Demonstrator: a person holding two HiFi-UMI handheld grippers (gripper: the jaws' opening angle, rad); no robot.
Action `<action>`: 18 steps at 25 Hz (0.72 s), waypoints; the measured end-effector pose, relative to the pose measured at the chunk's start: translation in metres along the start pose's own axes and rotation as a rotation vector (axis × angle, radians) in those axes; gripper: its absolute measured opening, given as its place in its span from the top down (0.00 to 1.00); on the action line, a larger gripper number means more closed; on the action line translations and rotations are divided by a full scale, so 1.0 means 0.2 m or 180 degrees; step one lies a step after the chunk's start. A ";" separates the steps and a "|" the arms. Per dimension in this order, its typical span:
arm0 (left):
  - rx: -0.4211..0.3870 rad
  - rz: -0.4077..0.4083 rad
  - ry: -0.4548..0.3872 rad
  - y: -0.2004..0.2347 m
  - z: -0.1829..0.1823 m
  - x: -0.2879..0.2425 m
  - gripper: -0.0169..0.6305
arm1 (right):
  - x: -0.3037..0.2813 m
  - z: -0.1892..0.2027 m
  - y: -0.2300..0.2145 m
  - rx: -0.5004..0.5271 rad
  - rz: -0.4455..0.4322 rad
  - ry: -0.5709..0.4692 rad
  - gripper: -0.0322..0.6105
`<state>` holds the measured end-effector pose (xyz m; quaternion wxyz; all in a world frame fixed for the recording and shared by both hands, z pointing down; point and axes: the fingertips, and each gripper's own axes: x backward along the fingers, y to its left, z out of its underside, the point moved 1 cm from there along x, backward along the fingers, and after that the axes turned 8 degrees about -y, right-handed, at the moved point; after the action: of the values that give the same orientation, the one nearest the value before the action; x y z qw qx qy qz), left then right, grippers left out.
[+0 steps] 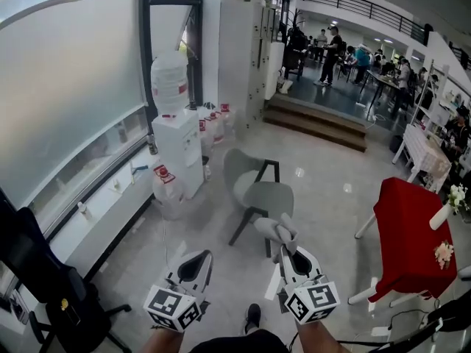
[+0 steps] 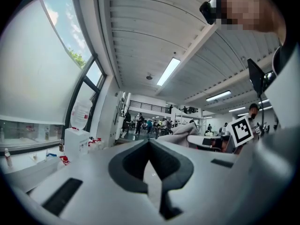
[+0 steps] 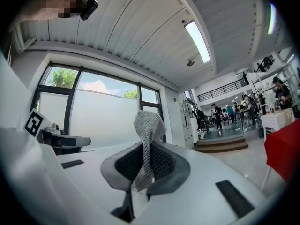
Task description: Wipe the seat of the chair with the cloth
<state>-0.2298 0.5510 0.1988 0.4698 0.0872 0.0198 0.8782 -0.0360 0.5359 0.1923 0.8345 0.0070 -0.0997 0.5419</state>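
A grey chair with black legs stands on the pale floor ahead of me, its seat bare. My right gripper is held in the air short of the chair's front edge. It is shut on a grey knitted cloth, which sticks up out of the jaws in the right gripper view. My left gripper hangs level with it to the left, shut with nothing in it. Neither gripper touches the chair.
A white water dispenser with spare bottles stands left of the chair by the window wall. To the right is a red-covered table. A black office chair sits at the near left. Steps rise behind, with people beyond.
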 end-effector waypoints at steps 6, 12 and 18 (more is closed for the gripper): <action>-0.0022 -0.0020 0.0032 0.08 0.00 -0.31 0.96 | -0.24 -0.01 -0.19 0.0008 -0.0053 -0.0065 0.90; -0.0024 0.0025 0.0087 0.09 0.04 -0.64 0.96 | -0.41 -0.01 -0.48 -0.0056 0.0039 -0.0061 0.90; -0.0016 -0.0017 0.0091 0.12 0.08 -0.94 0.96 | -0.57 0.00 -0.73 -0.0033 0.0013 -0.0053 0.90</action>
<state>-0.1436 0.3811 0.1922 0.4721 0.0733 0.0245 0.8781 0.0512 0.3739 0.1865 0.8325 0.0069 -0.1095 0.5430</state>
